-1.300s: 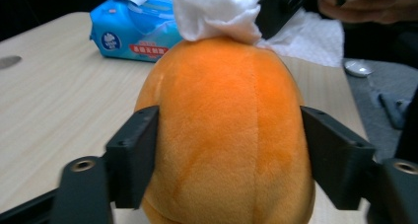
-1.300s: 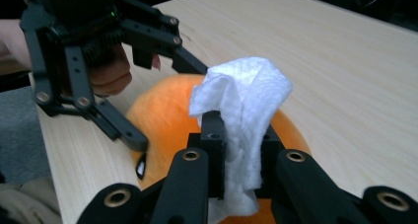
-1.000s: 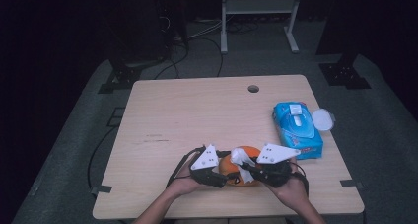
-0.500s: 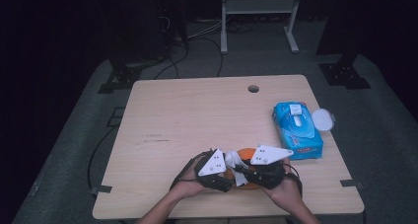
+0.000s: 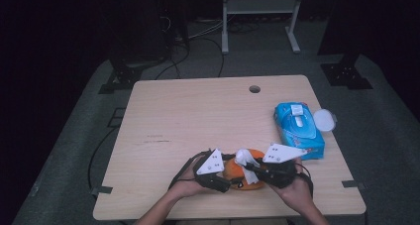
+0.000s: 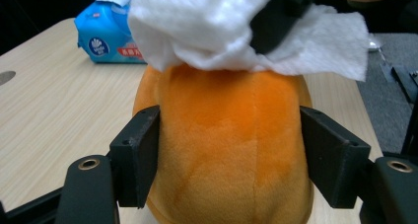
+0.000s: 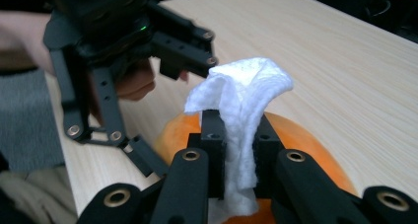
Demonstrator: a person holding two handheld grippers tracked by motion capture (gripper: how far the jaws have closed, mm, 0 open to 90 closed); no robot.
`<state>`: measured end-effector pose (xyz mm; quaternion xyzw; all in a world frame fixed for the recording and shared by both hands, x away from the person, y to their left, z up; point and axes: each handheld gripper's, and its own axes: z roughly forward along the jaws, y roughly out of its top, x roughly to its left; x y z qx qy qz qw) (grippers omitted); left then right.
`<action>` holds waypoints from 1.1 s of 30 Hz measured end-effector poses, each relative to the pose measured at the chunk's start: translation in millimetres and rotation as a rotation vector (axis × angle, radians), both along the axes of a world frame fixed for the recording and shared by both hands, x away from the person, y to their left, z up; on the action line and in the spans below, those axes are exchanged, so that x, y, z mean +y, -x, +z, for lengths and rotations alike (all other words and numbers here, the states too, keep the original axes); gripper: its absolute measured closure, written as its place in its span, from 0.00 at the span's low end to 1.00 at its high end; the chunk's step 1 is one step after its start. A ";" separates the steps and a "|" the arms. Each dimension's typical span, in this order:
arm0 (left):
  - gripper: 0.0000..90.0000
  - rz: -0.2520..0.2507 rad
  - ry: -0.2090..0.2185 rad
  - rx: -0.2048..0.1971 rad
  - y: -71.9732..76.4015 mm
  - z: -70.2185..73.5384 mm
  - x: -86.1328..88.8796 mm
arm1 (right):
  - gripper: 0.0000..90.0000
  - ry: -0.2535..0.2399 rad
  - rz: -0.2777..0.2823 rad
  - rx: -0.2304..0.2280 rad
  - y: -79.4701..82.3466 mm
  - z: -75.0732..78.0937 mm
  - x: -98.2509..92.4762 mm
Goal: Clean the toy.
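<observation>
An orange plush toy (image 5: 235,175) (image 6: 226,135) (image 7: 300,135) lies near the table's front edge, between both hands. My left gripper (image 5: 227,182) (image 6: 229,155) is shut on it. Its pads (image 6: 140,155) dent the plush on either side, though the jaws have just been opening a little. My right gripper (image 5: 250,166) (image 7: 236,155) is shut on a crumpled white tissue (image 5: 244,158) (image 6: 197,31) (image 7: 241,91). It holds the tissue against the top of the plush.
A blue wet-wipe pack (image 5: 299,131) (image 6: 106,41) lies at the table's right edge, with a white round lid (image 5: 324,120) beside it. A cable hole (image 5: 254,89) sits near the far edge. The wooden table (image 5: 198,116) stands on a dark floor with stands and cables behind.
The right gripper has shifted slightly over the plush toy with the tissue in it. The left gripper stays at the toy's side.
</observation>
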<state>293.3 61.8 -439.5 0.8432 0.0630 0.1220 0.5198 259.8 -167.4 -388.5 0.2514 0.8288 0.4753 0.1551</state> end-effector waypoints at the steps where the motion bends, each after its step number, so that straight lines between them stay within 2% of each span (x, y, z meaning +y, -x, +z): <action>1: 0.33 0.000 0.000 0.000 0.0 0.0 0.0 | 0.89 0.000 0.000 0.000 0.0 0.0 0.0; 3: 0.33 0.004 0.007 0.014 -1.4 -1.3 2.8 | 0.89 0.008 0.003 0.002 -1.7 0.8 -1.6; 8: 0.32 0.017 0.019 0.053 -6.4 -7.4 14.0 | 0.89 -0.006 -0.107 0.022 -13.1 -0.9 -34.9; 11: 0.22 0.017 0.025 0.072 -8.4 -3.2 11.0 | 0.89 -0.035 -0.107 0.049 -15.1 -5.6 -41.2; 13: 0.17 0.017 0.034 0.069 -8.4 -1.2 9.5 | 0.89 -0.031 -0.105 0.051 -14.7 -6.4 -39.9; 14: 0.17 0.024 0.061 0.069 -8.6 1.6 7.3 | 0.89 -0.030 -0.093 0.052 -13.8 -7.0 -35.6; 15: 0.18 0.024 0.061 0.069 -8.6 1.6 7.3 | 0.89 -0.030 -0.093 0.052 -13.8 -7.0 -35.6; 17: 0.25 0.024 0.051 0.060 -8.5 1.6 5.6 | 0.89 -0.032 -0.086 0.037 -11.2 -5.4 -29.6; 19: 0.29 0.022 0.065 0.055 -6.9 -1.8 3.3 | 0.89 -0.053 -0.047 0.034 -7.1 -2.9 -21.0; 20: 0.30 0.019 0.060 0.044 -5.8 -2.5 2.2 | 0.89 -0.053 -0.024 0.031 -4.8 -2.5 -13.8; 22: 0.32 0.021 0.029 0.027 -4.2 -1.5 3.6 | 0.89 -0.015 0.002 0.014 -2.0 -2.9 -0.3; 24: 0.33 0.027 0.024 0.036 -5.1 -2.5 7.4 | 0.89 0.001 0.000 0.004 -3.4 -3.0 1.9; 28: 0.34 0.044 0.028 0.056 -8.9 -6.6 14.3 | 0.89 -0.023 -0.062 0.028 -10.4 -7.5 -19.0; 29: 0.34 0.044 0.028 0.056 -8.9 -6.6 14.3 | 0.89 -0.023 -0.062 0.028 -10.4 -7.5 -19.0; 30: 0.34 0.043 0.032 0.060 -9.7 -7.7 15.9 | 0.89 -0.042 -0.080 0.053 -12.3 -10.4 -30.3; 31: 0.34 0.043 0.032 0.060 -9.7 -7.7 15.9 | 0.89 -0.042 -0.080 0.053 -12.3 -10.4 -30.3; 33: 0.34 0.045 0.030 0.057 -9.6 -7.6 15.3 | 0.89 -0.042 -0.107 0.049 -12.2 -10.7 -42.1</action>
